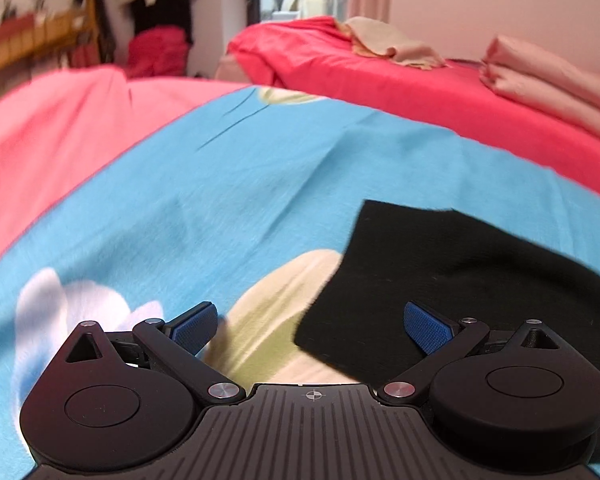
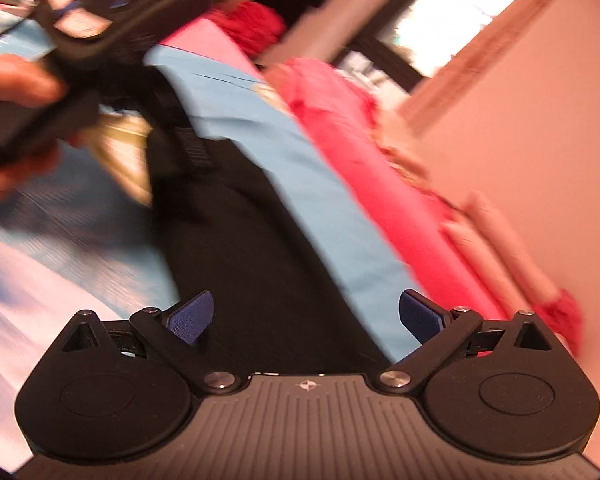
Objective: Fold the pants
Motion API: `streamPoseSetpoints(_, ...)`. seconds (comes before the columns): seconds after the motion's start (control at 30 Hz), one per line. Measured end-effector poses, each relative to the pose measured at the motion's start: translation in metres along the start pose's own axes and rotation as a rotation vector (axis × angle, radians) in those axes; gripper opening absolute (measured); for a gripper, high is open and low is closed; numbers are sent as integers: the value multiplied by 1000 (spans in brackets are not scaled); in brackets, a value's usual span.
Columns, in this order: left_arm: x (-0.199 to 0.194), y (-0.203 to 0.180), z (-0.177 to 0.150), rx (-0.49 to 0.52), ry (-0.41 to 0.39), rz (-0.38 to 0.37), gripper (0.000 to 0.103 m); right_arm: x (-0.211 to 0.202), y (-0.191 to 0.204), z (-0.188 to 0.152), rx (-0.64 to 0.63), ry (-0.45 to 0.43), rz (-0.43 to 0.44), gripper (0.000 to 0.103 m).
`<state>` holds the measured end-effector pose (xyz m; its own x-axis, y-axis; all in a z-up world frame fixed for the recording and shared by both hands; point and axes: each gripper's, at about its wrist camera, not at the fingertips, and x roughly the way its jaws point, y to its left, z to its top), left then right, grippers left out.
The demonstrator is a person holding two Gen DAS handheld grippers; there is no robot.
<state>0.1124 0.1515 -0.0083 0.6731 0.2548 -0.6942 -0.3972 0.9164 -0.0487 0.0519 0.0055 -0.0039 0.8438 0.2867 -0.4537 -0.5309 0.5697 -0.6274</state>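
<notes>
On blue sheet [image 1: 220,184]: black pants [image 1: 440,280] corner edge at 1 o'clock, bare sheet 11 | L gripper [image 1: 310,326] low, jaws wide, empty | R gripper [image 2: 306,316] tilted over pants, jaws wide, empty

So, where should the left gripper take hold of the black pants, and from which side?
Probably at the near left corner of the black pants, where the edge lies flat on the blue sheet. The left gripper is open with that corner just ahead and slightly to its right, so come in low from the left, sliding one finger under the edge.
</notes>
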Motion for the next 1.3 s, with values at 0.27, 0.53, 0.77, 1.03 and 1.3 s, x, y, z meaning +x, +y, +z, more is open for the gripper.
streamPoseSetpoints(0.27, 0, 50, 8, -165, 0, 81, 103, 35, 54, 41, -76, -18, 17, 86)
streamPoseSetpoints(0.53, -3, 65, 8, -225, -4, 100, 103, 71, 76, 59, -65, 3, -24, 86)
streamPoseSetpoints(0.77, 0, 74, 12, -264, -12, 87, 103, 98, 66, 71, 22, 16, -4, 63)
streamPoseSetpoints(1.03, -11, 71, 12, -255, -63, -208, 103, 63, -29, 69, 447, -5, 274, 21)
streamPoseSetpoints(1.3, -30, -60, 10, 209, -40, -610, 103, -1, -147, 13, 837, -116, 393, 19)
